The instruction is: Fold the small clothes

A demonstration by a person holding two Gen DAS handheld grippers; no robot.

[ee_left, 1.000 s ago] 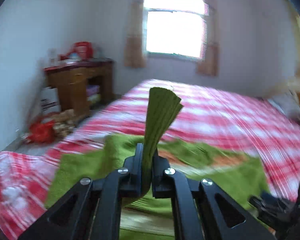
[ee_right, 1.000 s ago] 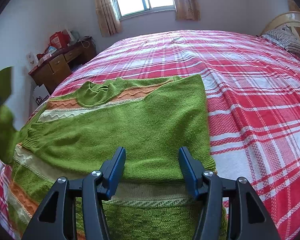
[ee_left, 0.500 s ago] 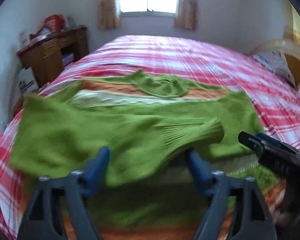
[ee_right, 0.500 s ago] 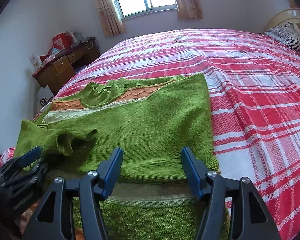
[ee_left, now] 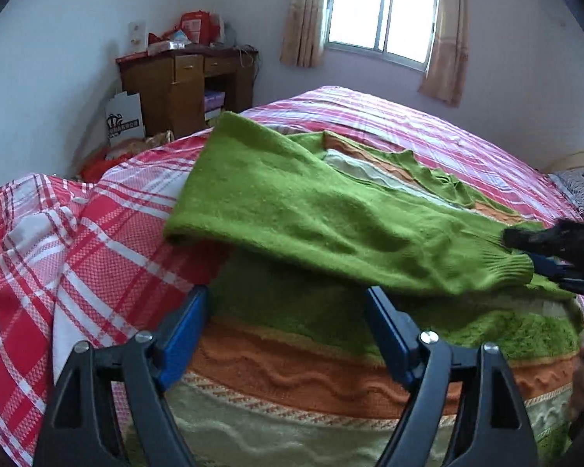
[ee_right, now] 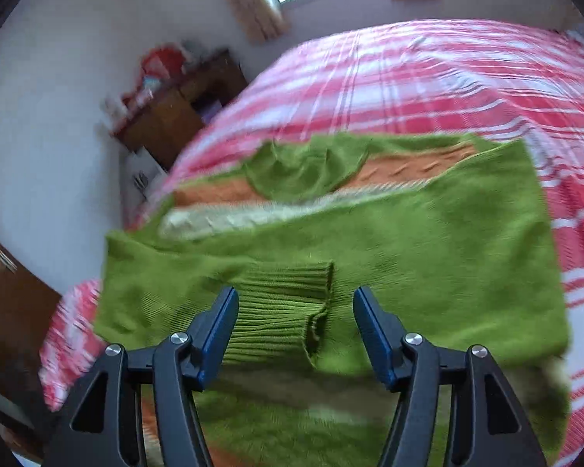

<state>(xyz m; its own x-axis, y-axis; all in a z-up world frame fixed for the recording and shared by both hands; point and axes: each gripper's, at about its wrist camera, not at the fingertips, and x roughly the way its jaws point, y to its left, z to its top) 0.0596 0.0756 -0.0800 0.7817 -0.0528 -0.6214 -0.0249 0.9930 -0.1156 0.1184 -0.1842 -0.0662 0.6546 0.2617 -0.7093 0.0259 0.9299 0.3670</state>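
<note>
Item: green knitted sweater [ee_left: 331, 233], orange and cream bands across chest and hem, lying flat on the bed [ee_left: 97, 253] near its foot edge. Collar [ee_right: 299, 171] turned toward the window end. One sleeve [ee_left: 311, 210] folded diagonally across the body; its ribbed cuff [ee_right: 288, 311] rests on the green front panel, slightly curled at the open end. Far side of the sweater folded in, giving a straight edge against the bedspread in the right wrist view, which is blurred. Left hand-held gripper [ee_left: 288, 334]: jaws spread wide, blue pads apart, nothing between them, poised over the orange hem band. Right hand-held gripper [ee_right: 296, 330]: jaws likewise spread, empty, the ribbed cuff lying between and just beyond the two pads; whether they touch the knit cannot be told. Its black body also shows at the right edge of the left wrist view, just beside the cuff. Bed: red, pink and white plaid cover, rumpled at the near left corner. Surroundings: striped pillow [ee_left: 582, 190] at the headboard end; wooden desk [ee_left: 187, 85] against the wall, carrying red and white clutter; white carton [ee_left: 124, 118] beside it; window [ee_left: 381, 11] with beige curtains.
</note>
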